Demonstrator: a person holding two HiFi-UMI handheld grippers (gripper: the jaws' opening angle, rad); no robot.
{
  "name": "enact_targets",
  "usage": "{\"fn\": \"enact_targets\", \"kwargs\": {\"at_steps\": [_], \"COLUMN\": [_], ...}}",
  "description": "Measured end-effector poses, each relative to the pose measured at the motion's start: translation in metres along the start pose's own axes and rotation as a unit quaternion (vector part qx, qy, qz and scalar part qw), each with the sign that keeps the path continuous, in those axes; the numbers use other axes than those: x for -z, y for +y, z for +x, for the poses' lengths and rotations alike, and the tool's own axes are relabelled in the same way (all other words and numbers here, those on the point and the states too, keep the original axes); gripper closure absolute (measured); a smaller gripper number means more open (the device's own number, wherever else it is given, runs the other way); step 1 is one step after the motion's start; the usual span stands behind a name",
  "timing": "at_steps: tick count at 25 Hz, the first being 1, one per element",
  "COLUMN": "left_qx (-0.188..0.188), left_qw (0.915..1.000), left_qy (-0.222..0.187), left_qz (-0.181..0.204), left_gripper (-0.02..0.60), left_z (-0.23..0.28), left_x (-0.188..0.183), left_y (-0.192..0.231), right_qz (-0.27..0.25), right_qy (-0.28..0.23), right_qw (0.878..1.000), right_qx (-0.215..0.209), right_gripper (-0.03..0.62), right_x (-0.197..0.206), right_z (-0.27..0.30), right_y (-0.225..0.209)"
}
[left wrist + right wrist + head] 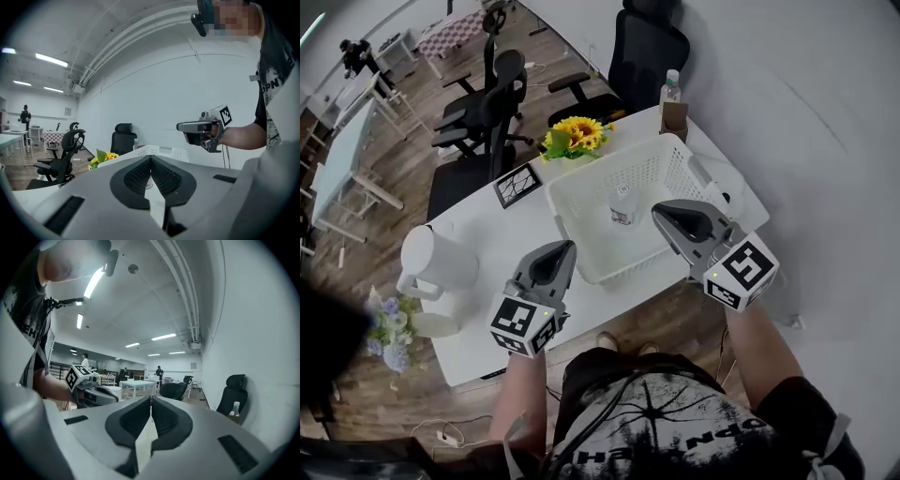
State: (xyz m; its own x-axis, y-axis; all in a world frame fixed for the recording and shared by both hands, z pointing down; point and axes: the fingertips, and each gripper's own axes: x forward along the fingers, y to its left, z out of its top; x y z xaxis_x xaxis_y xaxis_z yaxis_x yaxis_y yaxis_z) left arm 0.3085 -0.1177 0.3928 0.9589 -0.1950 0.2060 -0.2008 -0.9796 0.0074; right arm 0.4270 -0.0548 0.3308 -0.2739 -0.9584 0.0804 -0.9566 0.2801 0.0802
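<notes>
1. A white jug [436, 258] stands at the left end of the desk [487, 234]. A bunch of pale lavender flowers [389, 328] sits off the near-left corner.
2. The left tool [564, 248] hangs over the desk's near edge, just beside the basket's near-left corner. Its jaws are pressed together with nothing between them, as the left gripper view shows [151, 161]. Its long axis points away from the person and a little rightward, toward the basket.
3. Beyond it a small framed card [517, 185] lies flat, and sunflowers [575, 136] sit at the desk's far edge.
4. The white basket [581, 202] takes up the right half of the desk. Its longer sides run along the desk's length.
5. A small clear bottle [623, 206] is inside the basket, near its middle. In the head view its length runs away from the person, cap at the far end. I cannot tell whether it stands or lies.
6. The right tool [661, 211] hovers above the basket's near-right part, well apart from the bottle. Its jaws are closed on nothing [151, 401], and it points leftward and away.
7. A cardboard box [674, 117] stands at the far-right corner.
</notes>
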Motion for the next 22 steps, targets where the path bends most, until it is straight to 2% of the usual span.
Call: {"fn": "enact_targets", "kwargs": {"at_steps": [8,13,18,22], "left_qx": [0.021,0.025,0.0,-0.031], "left_qw": [0.9996,0.9995,0.9999,0.9992], "left_qy": [0.009,0.008,0.011,0.016], "left_qz": [0.019,0.02,0.002,-0.018], "left_gripper": [0.571,0.571,0.571,0.571], "left_z": [0.003,0.011,0.02,0.026], "left_x": [-0.001,-0.001,0.005,0.011], "left_y": [0.036,0.048,0.055,0.062], "right_qz": [-0.033,-0.073,-0.089,-0.077], "right_qy": [0.059,0.115,0.161,0.192], "right_qw": [0.998,0.99,0.98,0.971], "right_qx": [-0.001,-0.029,-0.077,-0.12], "right_gripper": [0.571,0.571,0.568,0.496], "right_x": [0.011,0.031,0.058,0.082], "right_z": [0.053,0.075,0.089,0.102], "right_y": [-0.018,-0.023,-0.038,-0.046]}}
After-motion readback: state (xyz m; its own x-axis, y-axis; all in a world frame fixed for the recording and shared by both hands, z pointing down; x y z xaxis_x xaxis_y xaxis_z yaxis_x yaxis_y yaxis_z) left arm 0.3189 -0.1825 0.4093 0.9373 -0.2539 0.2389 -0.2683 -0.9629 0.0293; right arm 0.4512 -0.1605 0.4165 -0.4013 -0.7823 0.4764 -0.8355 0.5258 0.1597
